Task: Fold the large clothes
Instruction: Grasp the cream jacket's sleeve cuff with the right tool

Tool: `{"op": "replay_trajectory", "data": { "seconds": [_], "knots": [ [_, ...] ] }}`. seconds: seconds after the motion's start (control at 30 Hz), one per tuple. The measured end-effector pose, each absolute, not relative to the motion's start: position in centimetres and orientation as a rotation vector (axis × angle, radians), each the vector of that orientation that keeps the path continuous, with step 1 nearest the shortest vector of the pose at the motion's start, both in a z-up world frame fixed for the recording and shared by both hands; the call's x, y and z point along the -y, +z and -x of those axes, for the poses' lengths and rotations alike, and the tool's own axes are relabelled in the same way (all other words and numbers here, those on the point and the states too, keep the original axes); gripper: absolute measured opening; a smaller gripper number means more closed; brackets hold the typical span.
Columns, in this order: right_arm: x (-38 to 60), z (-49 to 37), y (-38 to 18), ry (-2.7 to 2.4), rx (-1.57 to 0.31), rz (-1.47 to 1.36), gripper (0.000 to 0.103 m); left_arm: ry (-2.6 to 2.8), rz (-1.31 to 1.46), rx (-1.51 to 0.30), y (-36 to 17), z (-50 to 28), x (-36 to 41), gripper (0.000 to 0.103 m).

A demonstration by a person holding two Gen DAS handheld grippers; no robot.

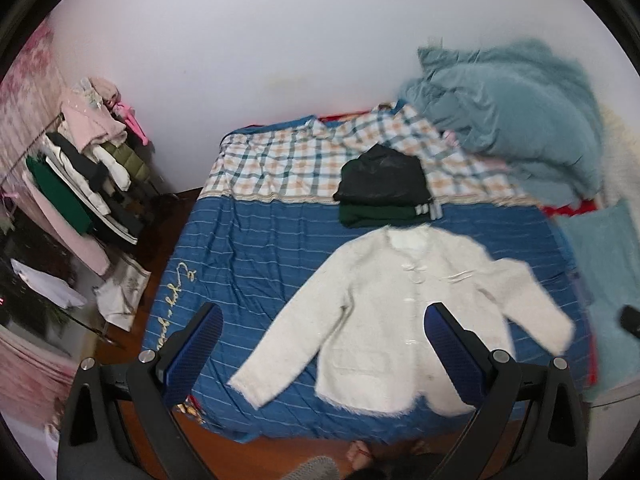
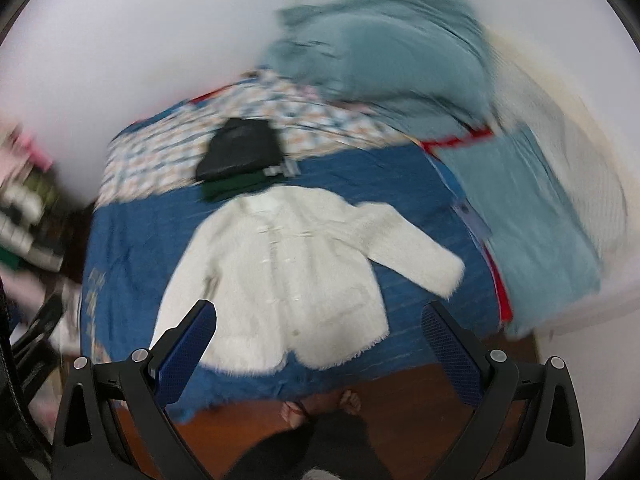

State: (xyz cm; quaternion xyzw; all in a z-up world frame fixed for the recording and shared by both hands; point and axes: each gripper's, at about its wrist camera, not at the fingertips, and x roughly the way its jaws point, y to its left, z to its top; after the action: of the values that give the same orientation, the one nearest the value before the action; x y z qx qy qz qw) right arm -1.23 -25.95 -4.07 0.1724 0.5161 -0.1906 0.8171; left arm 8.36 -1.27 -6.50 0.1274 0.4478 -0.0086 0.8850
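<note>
Fingers of my left tool (image 1: 322, 332) are standing wide apart with nothing between them, so I am reading it as released. Looking along it, I am seeing the white fuzzy cardigan (image 1: 400, 320) lying face up and spread flat on the blue striped bedspread (image 1: 248, 248), straight ahead of the tool and slightly to its right. Its hem is lying nearest the tool, near the foot edge of the bed, and both sleeves are angling outward. The right blue pad (image 1: 452, 360) is overlapping the hem corner in this view; I cannot tell whether it is touching the fabric. Beyond the collar, a stack of folded dark clothes (image 1: 382, 190) is sitting, black on top of green. Farther ahead, a checked sheet (image 1: 280, 164) is covering the head of the bed, and a heap of teal bedding (image 1: 520, 120) is piled to the far right. Off to the tool's left, a rack of hanging clothes (image 1: 80, 176) is standing on the wooden floor (image 1: 160, 248).

Turning to the right wrist view, which is smeared by motion, I am finding my right tool (image 2: 318, 336) also released, fingers spread and empty. The cardigan (image 2: 280, 280) is lying directly ahead, between the two fingers' lines, with the left pad (image 2: 184, 356) overlapping the sleeve end. The dark stack (image 2: 240, 156) is sitting beyond the collar, and a teal blanket (image 2: 532, 232) is lying to the right.
</note>
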Motion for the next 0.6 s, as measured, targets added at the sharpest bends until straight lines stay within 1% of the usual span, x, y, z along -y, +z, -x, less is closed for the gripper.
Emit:
{"op": "replay_trajectory", "data": {
  "seconds": [0.03, 0.07, 0.1, 0.13, 0.17, 0.27, 0.33, 0.43, 0.53, 0.57, 0.6],
  "knots": [
    [27.7, 1.3, -6.1, -0.449, -1.104, -0.421, 0.101, -0.013, -0.275, -0.946, -7.7, -9.2, 1.6, 0.103],
    [29.6, 1.4, -8.4, -0.485, -1.117, -0.491, 0.089, -0.008, -0.283, -0.960, -8.9, -9.9, 1.9, 0.103],
    [31.6, 1.6, -10.9, -0.506, -1.138, -0.566, 0.071, 0.007, -0.299, -0.991, -10.9, -11.2, 2.6, 0.103],
    [33.1, 1.7, -12.8, -0.521, -1.158, -0.616, 0.064, 0.015, -0.299, -1.003, -12.0, -11.6, 2.8, 0.103],
    [34.9, 2.0, -15.0, -0.539, -1.174, -0.669, 0.061, 0.022, -0.296, -1.009, -13.0, -11.9, 3.0, 0.103],
    [41.4, 3.0, -22.3, -0.620, -1.169, -0.828, 0.061, 0.072, -0.302, -1.052, -17.4, -14.3, 4.8, 0.103],
    [45.5, 3.7, -27.1, -0.673, -1.147, -0.918, 0.066, 0.116, -0.316, -1.078, -20.7, -16.0, 6.4, 0.103],
    [52.2, 4.7, -35.1, -0.778, -1.141, -1.048, 0.069, 0.164, -0.336, -1.136, -26.1, -18.2, 8.7, 0.103],
    [58.5, 5.4, -43.2, -0.867, -1.141, -1.147, 0.069, 0.200, -0.355, -1.193, -31.5, -19.7, 10.4, 0.103],
    [60.4, 5.3, -45.7, -0.889, -1.152, -1.158, 0.069, 0.208, -0.358, -1.201, -32.8, -19.9, 10.9, 0.103],
    [62.2, 5.2, -48.2, -0.908, -1.157, -1.157, 0.069, 0.217, -0.365, -1.220, -35.2, -20.4, 11.5, 0.103]
  ]
}}
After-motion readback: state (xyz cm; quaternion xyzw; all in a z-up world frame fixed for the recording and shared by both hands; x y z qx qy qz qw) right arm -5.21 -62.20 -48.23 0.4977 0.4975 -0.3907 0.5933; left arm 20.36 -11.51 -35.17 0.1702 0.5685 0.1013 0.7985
